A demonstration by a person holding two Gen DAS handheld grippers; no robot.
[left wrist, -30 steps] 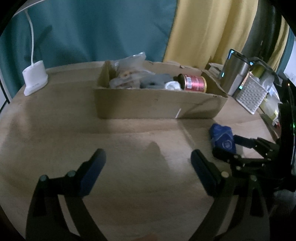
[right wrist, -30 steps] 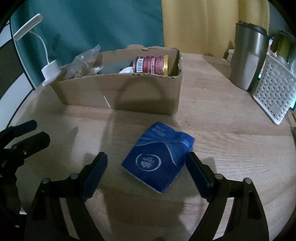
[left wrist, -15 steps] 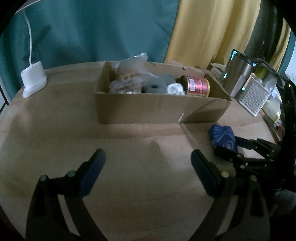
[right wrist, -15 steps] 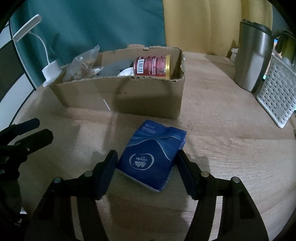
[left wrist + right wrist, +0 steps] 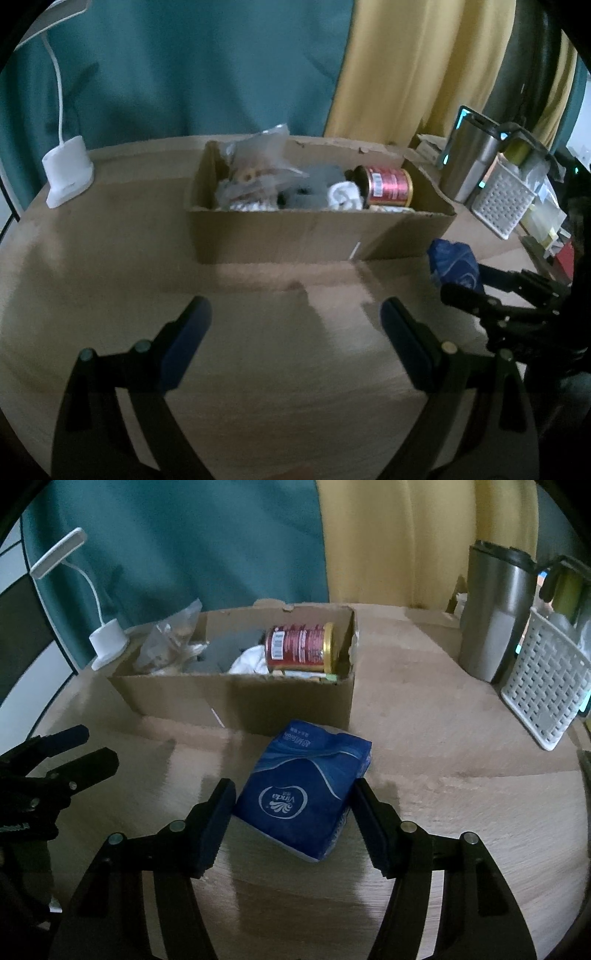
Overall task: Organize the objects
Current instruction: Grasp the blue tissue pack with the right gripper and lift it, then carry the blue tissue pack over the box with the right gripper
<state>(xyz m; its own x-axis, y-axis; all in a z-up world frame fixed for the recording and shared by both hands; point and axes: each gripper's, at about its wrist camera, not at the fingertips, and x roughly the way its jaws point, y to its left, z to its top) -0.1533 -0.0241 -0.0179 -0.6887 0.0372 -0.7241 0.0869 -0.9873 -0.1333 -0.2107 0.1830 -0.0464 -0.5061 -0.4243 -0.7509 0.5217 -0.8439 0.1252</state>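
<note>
Blue tissue pack (image 5: 303, 790) lying between the two fingers of the right gripper (image 5: 293, 821), both blue pads pressed against or right at its sides, so clamped on the pack by the look of it. Pack resting on the wooden table (image 5: 443, 812), its far end just short of the cardboard box (image 5: 240, 698) straight ahead of the right gripper. Seen from the left wrist camera, same tissue pack (image 5: 454, 264) off to the right, caught in the black fingers of the other tool.

Left gripper (image 5: 295, 332) spread wide, nothing between its fingers, only bare table (image 5: 277, 387) under it. Cardboard box (image 5: 277, 236) directly ahead, well apart from the fingertips.

Inside the box: red can (image 5: 301, 648) lying on its side at the right end, crumpled white cloth (image 5: 249, 661) beside it, clear plastic bag (image 5: 170, 638) at the left end poking above the rim. White lamp (image 5: 105, 642) beyond the box to the left. Steel tumbler (image 5: 495, 613) and white perforated basket (image 5: 543, 694) far right, well apart from the pack.

Box wall standing between pack and box interior, torn along its right corner. Pack soft, glossy plastic wrap, roughly rectangular, slightly dented. Box plain brown corrugated board. Table pale wood grain. Gripper frames matte black, pads blue and flat.
</note>
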